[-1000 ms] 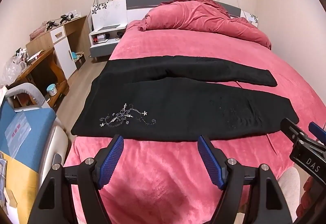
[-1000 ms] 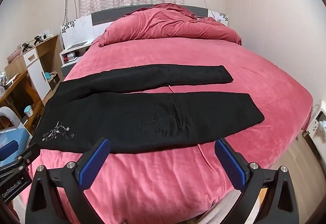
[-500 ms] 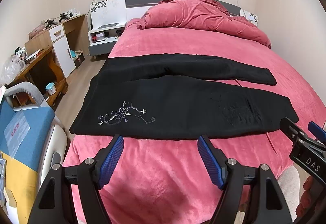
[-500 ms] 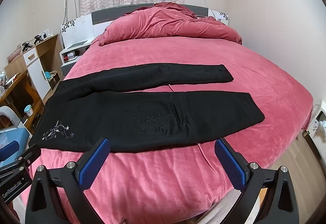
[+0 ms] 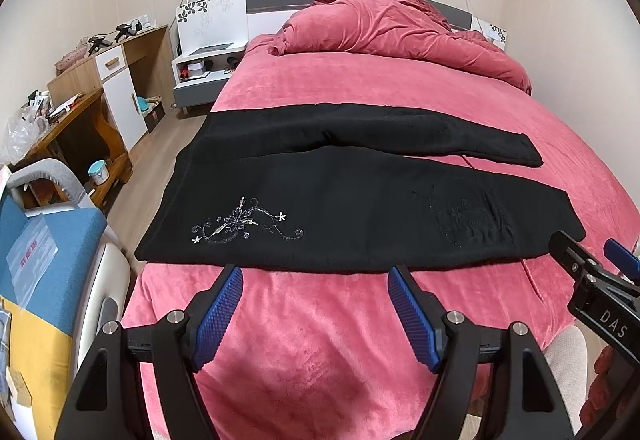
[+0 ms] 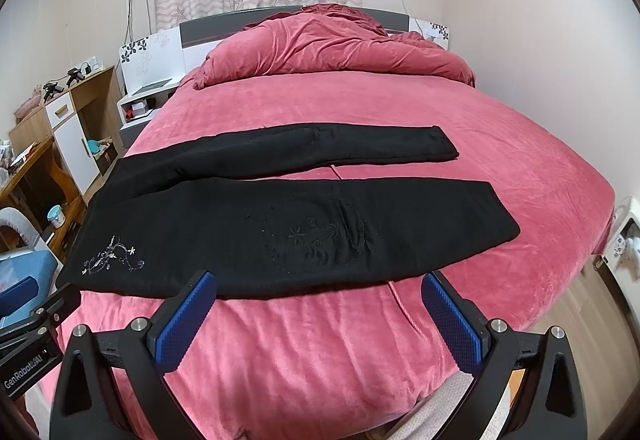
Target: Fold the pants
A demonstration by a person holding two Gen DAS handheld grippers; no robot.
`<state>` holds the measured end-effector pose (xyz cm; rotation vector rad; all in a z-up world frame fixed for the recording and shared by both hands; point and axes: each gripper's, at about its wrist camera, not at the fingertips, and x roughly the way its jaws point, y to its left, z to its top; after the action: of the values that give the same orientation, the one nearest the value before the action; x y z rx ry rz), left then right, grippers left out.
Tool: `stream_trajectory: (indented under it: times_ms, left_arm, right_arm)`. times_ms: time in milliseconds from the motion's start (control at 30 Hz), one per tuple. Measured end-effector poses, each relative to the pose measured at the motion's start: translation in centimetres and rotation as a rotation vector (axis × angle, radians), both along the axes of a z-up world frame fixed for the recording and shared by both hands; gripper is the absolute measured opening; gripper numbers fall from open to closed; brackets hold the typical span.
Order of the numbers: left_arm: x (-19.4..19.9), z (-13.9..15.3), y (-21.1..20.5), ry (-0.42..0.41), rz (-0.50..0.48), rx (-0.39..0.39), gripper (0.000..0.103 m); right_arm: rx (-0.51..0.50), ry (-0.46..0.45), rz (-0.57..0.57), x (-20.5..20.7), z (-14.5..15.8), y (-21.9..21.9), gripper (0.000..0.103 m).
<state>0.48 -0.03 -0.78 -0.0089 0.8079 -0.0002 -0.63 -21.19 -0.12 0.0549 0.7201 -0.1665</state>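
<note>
A bed (image 5: 400, 99) covered in a pink plush sheet carries black pants (image 5: 340, 207) laid flat across it, 2 legs spread apart toward the right, waist at the left edge. A bunched pink duvet (image 5: 392, 31) lies by the headboard.

The right tool (image 5: 592, 264) is cut off by the left view's edge; the bed's (image 6: 520, 167) foot hides behind both tools.
</note>
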Motion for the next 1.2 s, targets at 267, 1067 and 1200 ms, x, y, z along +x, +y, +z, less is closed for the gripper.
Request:
stream_trajectory:
  times_ms: [267, 1067, 1200]
  left_arm:
    - [0.08, -0.05, 0.06, 0.006, 0.0, -0.002, 0.077]
    - [0.32, -0.32, 0.04, 0.017, -0.002, -0.004, 0.077]
    - [0.36, -0.44, -0.01, 0.017, -0.005, 0.0, 0.077]
  right_arm:
    - [0.0, 0.005, 0.005, 0.06, 0.11, 0.08, 0.103]
    - [-0.003, 0.019, 0.011, 0.26, -0.23, 0.28, 0.103]
    - [-0.004, 0.024, 0.014, 0.33, -0.43, 0.39, 0.103]
